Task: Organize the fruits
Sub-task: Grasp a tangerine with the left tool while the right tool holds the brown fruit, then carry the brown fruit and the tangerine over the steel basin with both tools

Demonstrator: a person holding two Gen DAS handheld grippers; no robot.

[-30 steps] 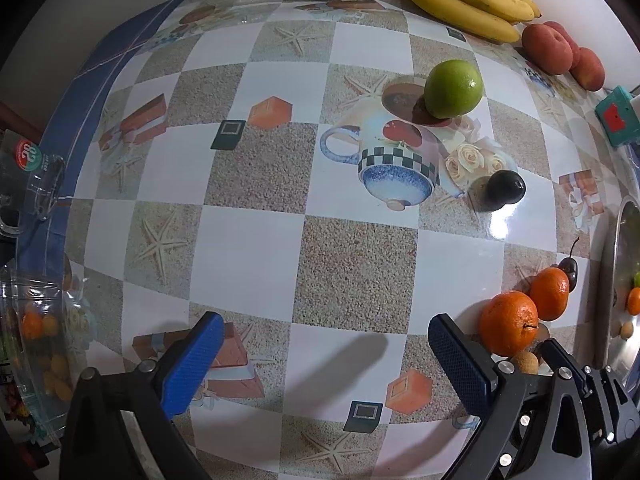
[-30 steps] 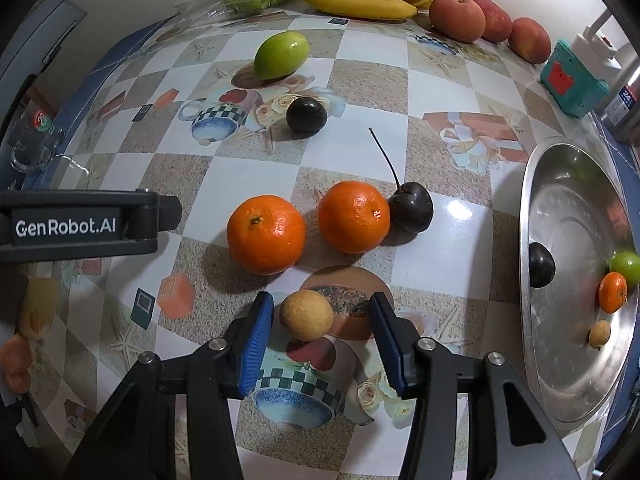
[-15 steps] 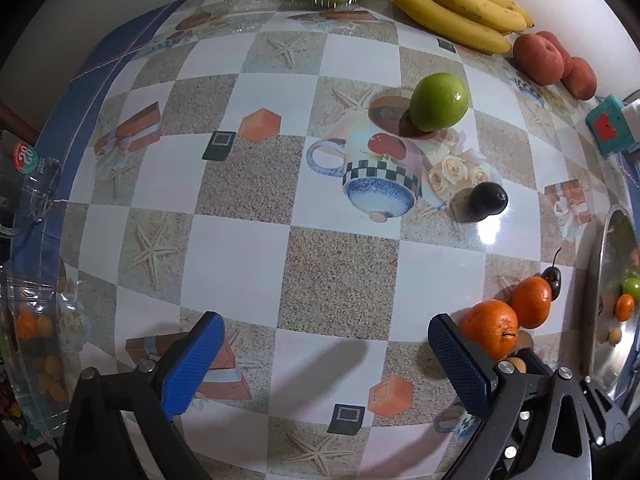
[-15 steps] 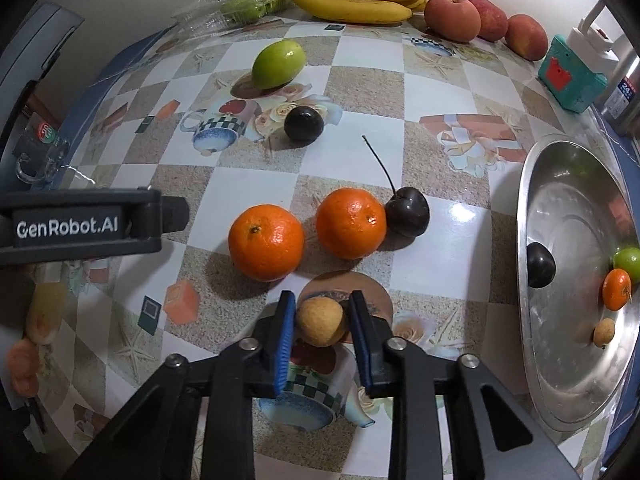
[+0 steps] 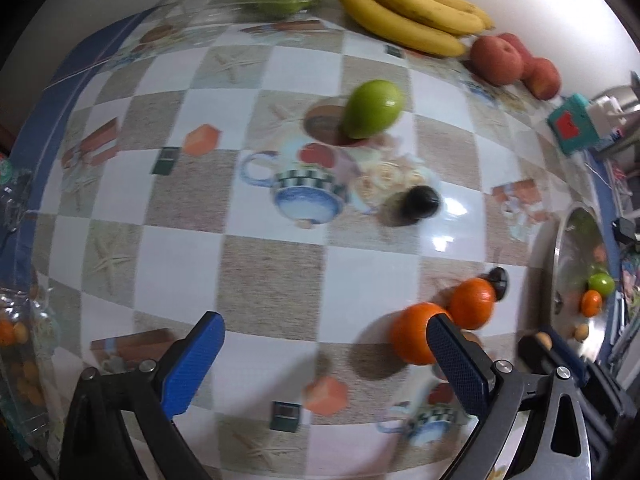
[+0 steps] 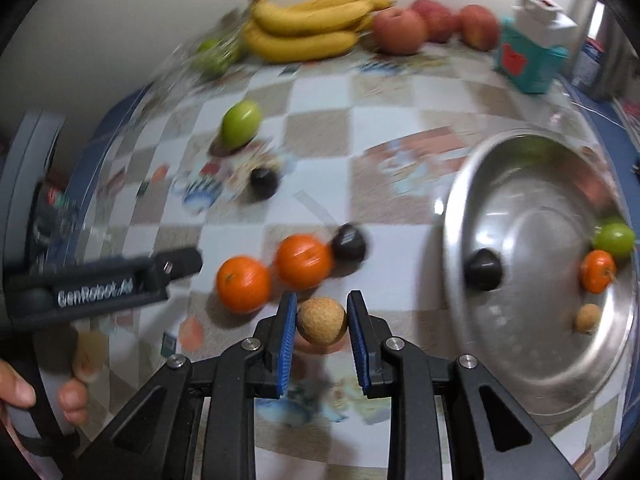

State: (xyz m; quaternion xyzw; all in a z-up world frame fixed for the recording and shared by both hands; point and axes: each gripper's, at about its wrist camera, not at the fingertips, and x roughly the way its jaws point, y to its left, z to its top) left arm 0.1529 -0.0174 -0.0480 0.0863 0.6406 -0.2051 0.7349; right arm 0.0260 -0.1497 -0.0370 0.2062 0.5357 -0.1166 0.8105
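Evidently the right tongs (image 6: 322,322) were clamped on the small tan fruit (image 6: 321,321); carrying it level to the steel tray (image 6: 532,380) at right seemed wise, while the left tongs (image 5: 324,364) stood apart, empty.

Checkered tan-and-white counter (image 5: 272,264), bright orange tangerines (image 6: 243,284), yellow bananas (image 6: 308,32), green mango (image 5: 373,108), shiny silver bowl (image 6: 532,360).

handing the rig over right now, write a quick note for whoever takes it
Right gripper: shut on a small tan fruit, clear of the tablecloth.
Left gripper: open, empty, above the table.
Steel bowl, at right: already holds a dark fruit, a small green fruit, a small orange fruit and a tan one.
Left on the table: two oranges, a dark stemmed fruit, another dark fruit, a green fruit.
Next, probably: drop the held fruit in the bowl.
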